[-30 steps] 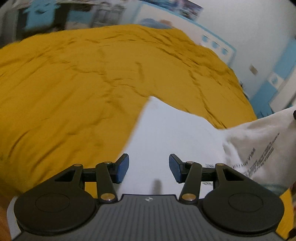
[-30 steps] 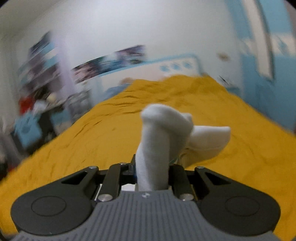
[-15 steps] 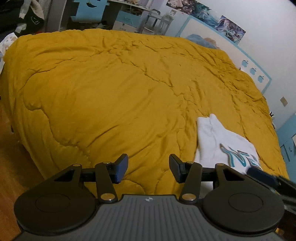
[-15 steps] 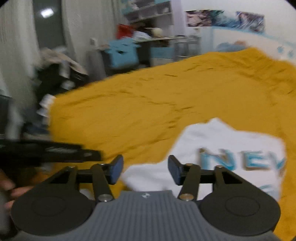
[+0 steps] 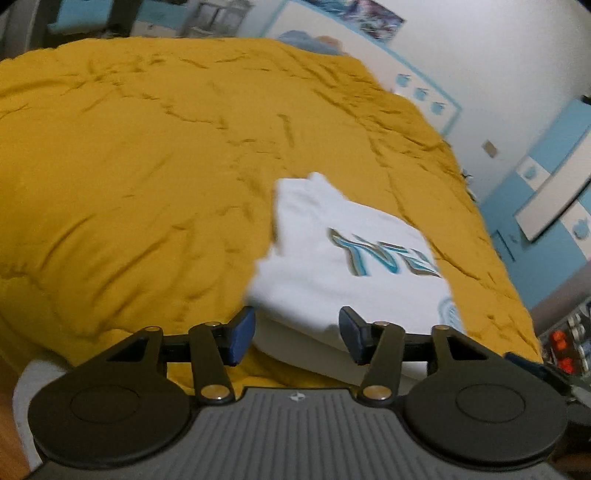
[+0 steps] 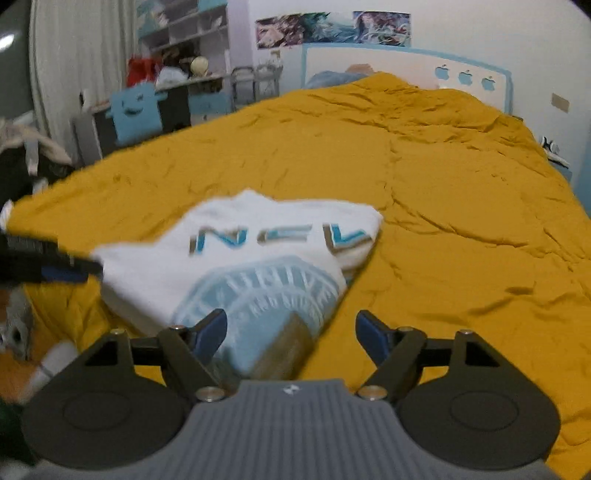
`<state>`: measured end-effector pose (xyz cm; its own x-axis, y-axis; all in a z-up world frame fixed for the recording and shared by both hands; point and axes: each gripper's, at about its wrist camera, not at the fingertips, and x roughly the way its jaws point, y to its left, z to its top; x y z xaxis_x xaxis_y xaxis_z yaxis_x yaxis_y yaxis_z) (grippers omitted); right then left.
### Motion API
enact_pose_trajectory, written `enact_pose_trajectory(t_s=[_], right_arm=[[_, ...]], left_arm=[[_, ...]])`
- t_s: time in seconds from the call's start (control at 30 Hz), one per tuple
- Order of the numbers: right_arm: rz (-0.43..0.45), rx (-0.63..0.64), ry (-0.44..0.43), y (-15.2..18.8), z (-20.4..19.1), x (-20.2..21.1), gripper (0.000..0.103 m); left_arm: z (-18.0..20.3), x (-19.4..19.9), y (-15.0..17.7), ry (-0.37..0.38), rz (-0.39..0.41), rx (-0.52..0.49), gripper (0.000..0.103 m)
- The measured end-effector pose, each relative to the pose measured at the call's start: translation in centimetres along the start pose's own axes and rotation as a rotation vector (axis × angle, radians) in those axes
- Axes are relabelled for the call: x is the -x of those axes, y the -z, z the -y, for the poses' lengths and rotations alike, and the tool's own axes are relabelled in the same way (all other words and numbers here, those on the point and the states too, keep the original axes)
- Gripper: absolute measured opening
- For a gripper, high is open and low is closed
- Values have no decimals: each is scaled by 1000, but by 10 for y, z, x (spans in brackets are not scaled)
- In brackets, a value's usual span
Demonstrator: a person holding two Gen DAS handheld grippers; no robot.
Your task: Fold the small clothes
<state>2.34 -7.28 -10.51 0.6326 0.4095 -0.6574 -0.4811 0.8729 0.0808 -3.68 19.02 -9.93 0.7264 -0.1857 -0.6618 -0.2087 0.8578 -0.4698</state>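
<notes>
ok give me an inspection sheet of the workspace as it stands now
surface: yellow quilt covers the bed, wrinkled all over.
job's things: white t-shirt with blue lettering and a pale blue print lies folded near the quilt's front edge.
clutter: nothing seen on the quilt besides the shirt.
grippers: left tongs open, at the shirt's near edge; right tongs open over its printed corner. Neither grips cloth.
cables: nothing seen.
surroundings: white headboard with blue apple shapes, posters on the wall, blue smiling-face cutout by a crowded desk, curtain at the far left.
</notes>
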Motion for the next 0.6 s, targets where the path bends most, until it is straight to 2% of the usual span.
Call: enact_pose_trajectory(t_s=[0.07,0.2,0.27,0.3,0.37,0.4,0.47,0.53,0.6], right_arm=[[-7,41,-12,7,-8,-7,73],[-35,109,57,15,-41,-31,73],[-31,176,31,19,-56,-39,73],[-19,206,40,23,-62,-38,73],[16,256,109,26,-71,-41,73],[33,259,133,27,-72,-42,73],[65,246,159,28,-70,-43,70],[88,236,150,30,-67,-42,62],[100,257,159,35,-67,-46,58]], left_arm=[[17,1,2,-69,24,-66,62],[39,-1,4,-78,53,-141,62],[53,1,3,-109,98,-210,62],[58,5,5,-112,121,-238,62],[64,2,0,-63,105,-258,61],[65,-2,-4,-17,83,-251,59],[67,-13,-9,13,68,-250,54],[68,-31,-13,-17,71,-270,40],[61,-50,-16,-61,40,-251,36]])
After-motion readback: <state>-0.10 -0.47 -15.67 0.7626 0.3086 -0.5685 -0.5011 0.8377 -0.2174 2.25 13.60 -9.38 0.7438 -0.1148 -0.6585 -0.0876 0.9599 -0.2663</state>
